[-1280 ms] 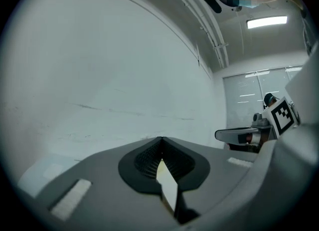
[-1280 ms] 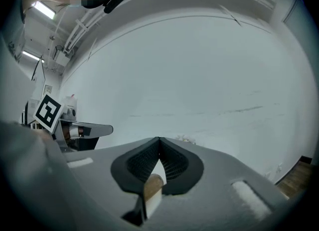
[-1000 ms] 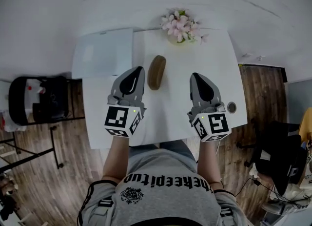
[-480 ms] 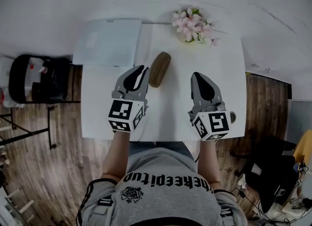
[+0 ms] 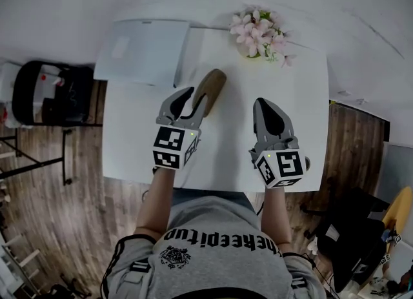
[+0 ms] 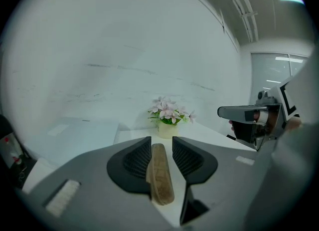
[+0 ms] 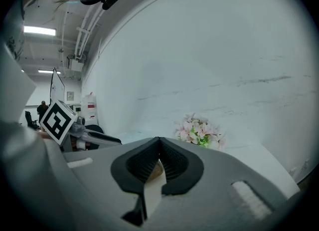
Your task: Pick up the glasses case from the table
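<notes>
Fingers (image 6: 137,159) of the left gripper (image 5: 189,92) have just been opening and are parted slightly. The one glasses case (image 5: 211,83) is seen through the gap, ungripped, lying on the table (image 5: 132,143) just ahead with its long axis along it. The right gripper (image 5: 263,103), closed on nothing, is farther off. One flower pot (image 5: 257,33) is counted.

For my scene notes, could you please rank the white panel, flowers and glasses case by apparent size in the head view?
Largest: white panel.
Then: flowers.
Smallest: glasses case.

Left gripper (image 6: 161,149) parting, right gripper (image 7: 159,141) closed
</notes>
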A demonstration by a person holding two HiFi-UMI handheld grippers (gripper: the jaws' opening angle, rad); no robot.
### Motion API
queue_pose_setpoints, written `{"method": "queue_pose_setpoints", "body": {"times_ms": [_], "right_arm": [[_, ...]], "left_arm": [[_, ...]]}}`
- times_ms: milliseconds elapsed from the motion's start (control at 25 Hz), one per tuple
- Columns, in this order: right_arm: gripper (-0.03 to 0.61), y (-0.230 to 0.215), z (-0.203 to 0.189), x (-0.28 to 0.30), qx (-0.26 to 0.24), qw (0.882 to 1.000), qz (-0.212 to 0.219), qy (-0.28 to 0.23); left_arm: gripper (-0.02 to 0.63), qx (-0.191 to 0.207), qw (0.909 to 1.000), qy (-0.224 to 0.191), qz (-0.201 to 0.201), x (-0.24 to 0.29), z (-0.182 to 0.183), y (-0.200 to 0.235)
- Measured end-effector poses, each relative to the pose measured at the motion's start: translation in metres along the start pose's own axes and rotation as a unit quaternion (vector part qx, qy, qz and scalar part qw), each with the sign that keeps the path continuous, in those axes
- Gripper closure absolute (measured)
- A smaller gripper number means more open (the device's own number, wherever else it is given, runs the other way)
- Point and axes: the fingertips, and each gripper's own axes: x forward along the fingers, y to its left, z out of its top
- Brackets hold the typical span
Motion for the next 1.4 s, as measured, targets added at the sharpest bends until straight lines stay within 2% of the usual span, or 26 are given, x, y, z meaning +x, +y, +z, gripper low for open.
{"method": "queue_pose_setpoints", "body": {"times_ms": [880,1120,1400], "right_arm": [[0.577,-0.026,-0.028,0.019,0.023,0.999,0.032,0.032],[0.577,-0.030,-0.034,0.019,0.028,0.998,0.035,0.038],[0.577,-0.035,-0.039,0.019,0.031,0.998,0.039,0.043]], "left_arm": [[0.285,0.006,0.9958,0.090,0.017,0.060,-0.049,0.004],[0.253,-0.003,0.9946,0.103,0.014,0.070,-0.059,0.006],[0.246,0.002,0.9922,0.122,0.025,0.079,-0.072,0.010]]}}
